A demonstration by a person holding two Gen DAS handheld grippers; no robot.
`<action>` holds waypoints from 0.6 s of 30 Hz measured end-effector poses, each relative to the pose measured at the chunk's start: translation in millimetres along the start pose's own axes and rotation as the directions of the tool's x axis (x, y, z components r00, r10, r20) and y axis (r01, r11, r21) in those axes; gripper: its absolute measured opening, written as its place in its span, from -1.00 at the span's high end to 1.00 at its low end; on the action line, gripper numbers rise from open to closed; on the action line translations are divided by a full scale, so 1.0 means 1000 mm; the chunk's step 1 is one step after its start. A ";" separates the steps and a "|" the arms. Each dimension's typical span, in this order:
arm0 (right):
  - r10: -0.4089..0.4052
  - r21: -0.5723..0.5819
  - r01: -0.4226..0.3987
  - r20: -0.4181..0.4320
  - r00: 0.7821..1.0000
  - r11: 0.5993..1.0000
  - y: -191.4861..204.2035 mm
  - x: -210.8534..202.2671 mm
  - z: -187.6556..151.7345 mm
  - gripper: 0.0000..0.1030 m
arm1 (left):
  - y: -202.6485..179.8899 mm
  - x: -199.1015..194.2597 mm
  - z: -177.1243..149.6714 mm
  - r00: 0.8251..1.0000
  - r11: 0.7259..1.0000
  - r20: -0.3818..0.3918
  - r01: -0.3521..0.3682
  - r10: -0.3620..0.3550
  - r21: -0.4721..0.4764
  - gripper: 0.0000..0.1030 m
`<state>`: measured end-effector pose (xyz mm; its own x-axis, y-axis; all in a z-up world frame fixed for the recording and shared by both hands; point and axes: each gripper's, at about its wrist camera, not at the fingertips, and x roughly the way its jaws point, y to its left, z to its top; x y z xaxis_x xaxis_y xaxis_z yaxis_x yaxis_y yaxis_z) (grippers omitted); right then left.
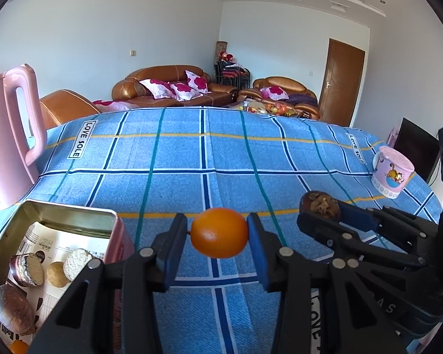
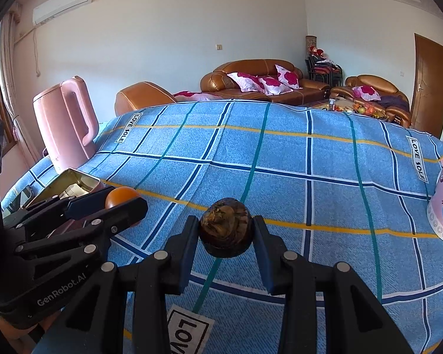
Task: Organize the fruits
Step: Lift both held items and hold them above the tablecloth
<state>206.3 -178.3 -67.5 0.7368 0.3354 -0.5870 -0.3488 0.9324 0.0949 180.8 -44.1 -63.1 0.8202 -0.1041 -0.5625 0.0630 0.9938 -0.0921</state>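
My left gripper [image 1: 218, 230] is shut on an orange [image 1: 219, 232] and holds it above the blue checked cloth, just right of an open metal tin [image 1: 73, 215]. The tin holds several fruits and round pieces on printed paper. My right gripper [image 2: 226, 233] is shut on a dark brown round fruit [image 2: 226, 231] and holds it above the cloth. In the left wrist view the right gripper [image 1: 322, 209] with the brown fruit [image 1: 322, 205] is to the right. In the right wrist view the left gripper [image 2: 124, 200] with the orange [image 2: 119, 196] is at the left, next to the tin [image 2: 73, 177].
A pink kettle [image 1: 6, 138] stands at the table's left edge behind the tin. A pink cartoon mug [image 1: 391, 174] stands at the right edge. The blue checked tablecloth [image 1: 206, 153] covers the table. Brown sofas stand beyond the far edge.
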 end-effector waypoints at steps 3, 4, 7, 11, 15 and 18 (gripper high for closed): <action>-0.005 -0.007 0.005 0.020 1.000 1.000 0.001 -0.004 0.000 0.24 | -0.001 -0.002 0.000 1.000 1.000 0.010 -0.004 0.004 0.004 0.16; -0.006 -0.009 0.006 0.026 1.000 1.000 0.001 -0.005 0.000 0.24 | -0.001 -0.003 0.000 1.000 1.000 0.014 -0.005 0.005 0.005 0.16; -0.007 -0.012 0.008 0.042 0.999 1.000 0.001 -0.008 0.000 0.24 | -0.002 -0.005 0.000 1.000 1.000 0.027 -0.010 0.009 0.010 0.16; -0.008 -0.012 0.009 0.060 0.998 1.000 0.001 -0.011 0.000 0.24 | -0.003 -0.008 -0.001 0.999 1.000 0.043 -0.014 0.014 0.016 0.16; -0.007 -0.009 0.008 0.069 0.998 1.000 0.000 -0.013 0.000 0.24 | -0.004 -0.012 -0.002 0.998 1.000 0.059 -0.020 0.019 0.022 0.16; -0.005 -0.006 0.005 0.076 0.997 1.000 0.000 -0.015 -0.001 0.24 | -0.005 -0.014 -0.002 0.997 0.999 0.074 -0.026 0.024 0.027 0.16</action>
<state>194.7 -183.7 -59.4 0.7806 0.3404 -0.5243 -0.3483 0.9333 0.0875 167.8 -47.8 -56.0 0.8615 -0.0767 -0.5019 0.0564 0.9969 -0.0554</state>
